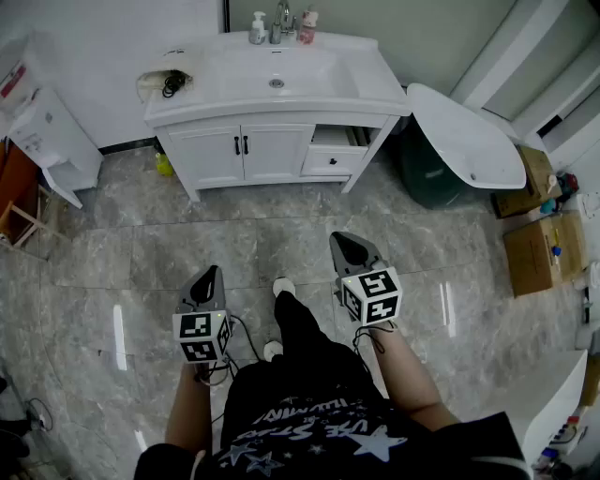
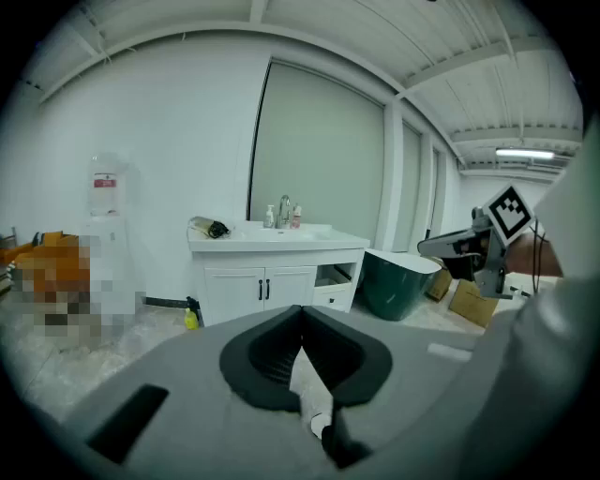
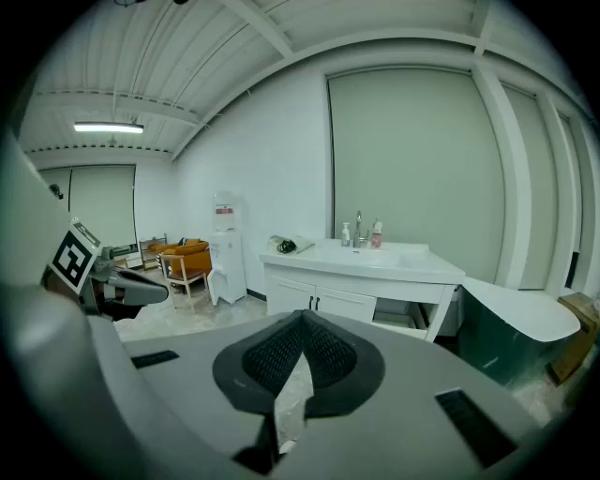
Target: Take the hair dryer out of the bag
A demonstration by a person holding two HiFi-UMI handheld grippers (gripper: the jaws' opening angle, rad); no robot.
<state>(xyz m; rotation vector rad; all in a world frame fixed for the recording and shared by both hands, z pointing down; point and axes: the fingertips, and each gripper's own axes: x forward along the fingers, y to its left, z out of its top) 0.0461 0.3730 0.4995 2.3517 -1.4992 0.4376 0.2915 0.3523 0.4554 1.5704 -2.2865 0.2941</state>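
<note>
Two grippers, both with jaws pressed together and nothing between them. The left gripper [image 1: 208, 281] is low in the head view. The right gripper [image 1: 345, 246] sits a little higher on the other side. Both hang over the tiled floor [image 1: 122, 262], tilted somewhat down and aimed toward the vanity [image 1: 366, 70].

The bag [image 1: 167, 82] lies on the left end of the vanity top, just beside the sink basin [image 1: 277, 75]. It is pale and crumpled. A dark coiled shape inside it is probably the hair dryer [image 1: 173, 84] or its cord, too small to be sure.

The bag is well apart from both grippers, ahead of them across the open floor. It lies closer to the left gripper's side. In the left gripper view it sits above and left of the closed jaws. In the right gripper view it sits above the jaws, near centre.

Bottles [image 1: 258, 28] stand at the back of the basin. A bathtub [image 1: 464, 141] is right of the vanity, with cardboard boxes [image 1: 534, 248] beyond it.
</note>
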